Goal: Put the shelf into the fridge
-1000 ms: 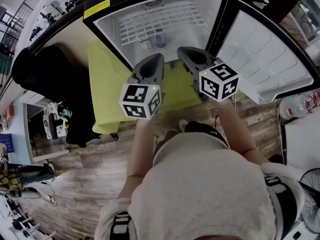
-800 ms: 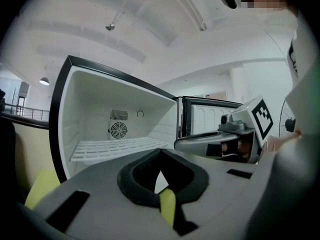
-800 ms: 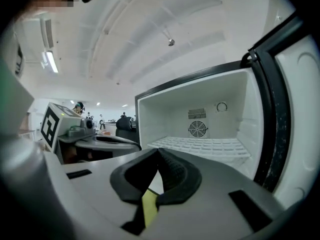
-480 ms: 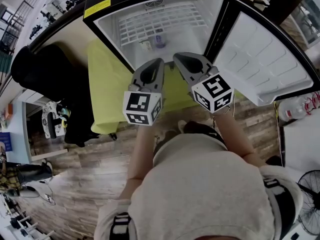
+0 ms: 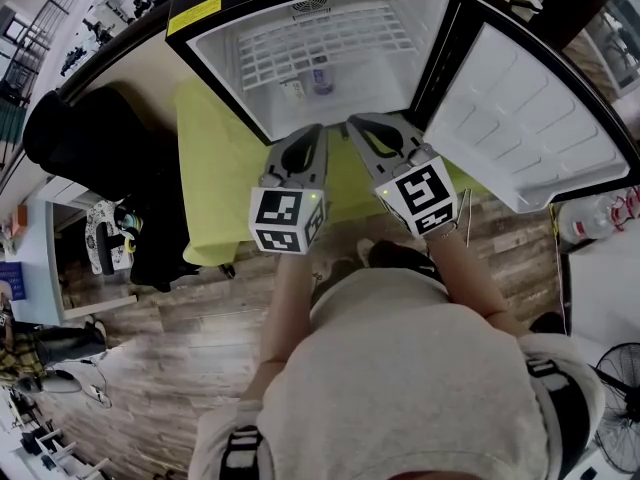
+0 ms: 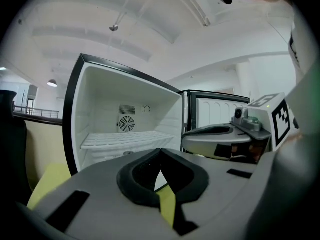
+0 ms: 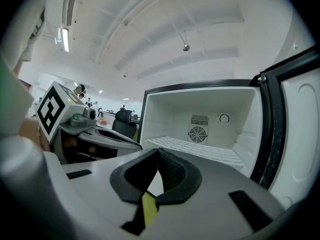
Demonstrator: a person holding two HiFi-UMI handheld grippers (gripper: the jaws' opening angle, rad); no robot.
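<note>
Hovering just in front of the open fridge (image 5: 215,63), side by side: left tool (image 5: 313,131) and right tool (image 5: 357,125). Both are closed tip to tip, with nothing pinched between the jaws in either gripper view.

Lying level inside the fridge, reaching from one side wall towards the other: a white wire shelf (image 5: 322,40), below the fan grille (image 6: 126,124) on the back wall. Showing under it in the head view: a couple of small containers (image 5: 318,76), too small to identify. Swung wide to the right: the door (image 5: 530,118).

Judging from this, looks essentially done, with the shelf in place and touched by neither tool. Left, at most: drawing both tools clear, and perhaps shutting the door, though not asked for by the task. Cannot tell from here whether seated fully on its supports.
</note>
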